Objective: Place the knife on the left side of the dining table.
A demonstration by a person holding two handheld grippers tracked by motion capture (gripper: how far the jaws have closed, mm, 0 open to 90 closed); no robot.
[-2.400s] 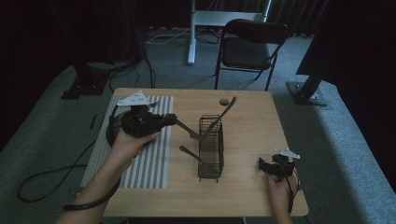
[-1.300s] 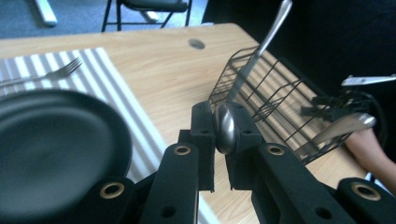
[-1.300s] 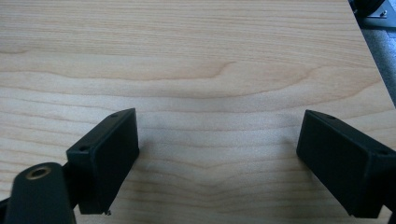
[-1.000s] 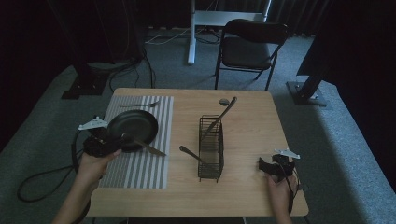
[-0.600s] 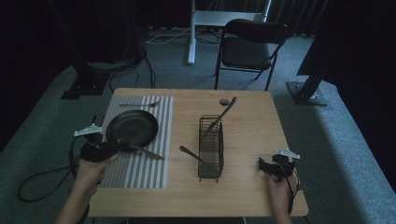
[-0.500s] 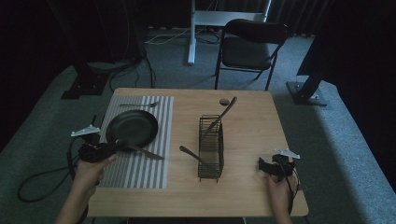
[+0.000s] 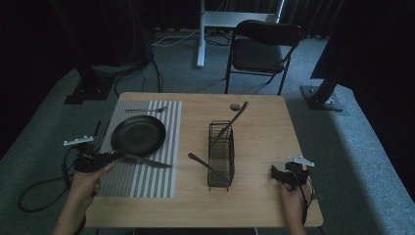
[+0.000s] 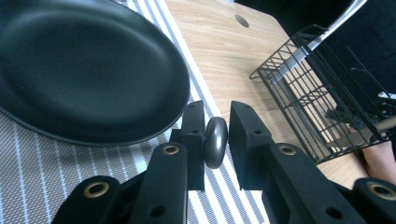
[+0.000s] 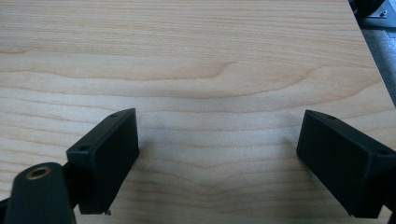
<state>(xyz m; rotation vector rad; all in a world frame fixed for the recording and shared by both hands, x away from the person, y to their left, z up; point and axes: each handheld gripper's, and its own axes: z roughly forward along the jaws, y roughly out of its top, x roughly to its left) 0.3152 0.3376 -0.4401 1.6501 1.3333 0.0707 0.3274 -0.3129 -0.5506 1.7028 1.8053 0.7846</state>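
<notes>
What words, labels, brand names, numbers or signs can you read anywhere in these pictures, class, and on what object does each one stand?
None can be read.
The black plate, the striped mat, the wire basket, the knife handle between the left gripper's jaws, and the bare wooden table before the right gripper all carry no visible lettering.

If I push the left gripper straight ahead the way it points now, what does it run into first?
Probably the wire basket. The left gripper holds the knife by its handle end, pointing right past the black plate, over the striped mat and bare table. Depth is unclear.
</notes>
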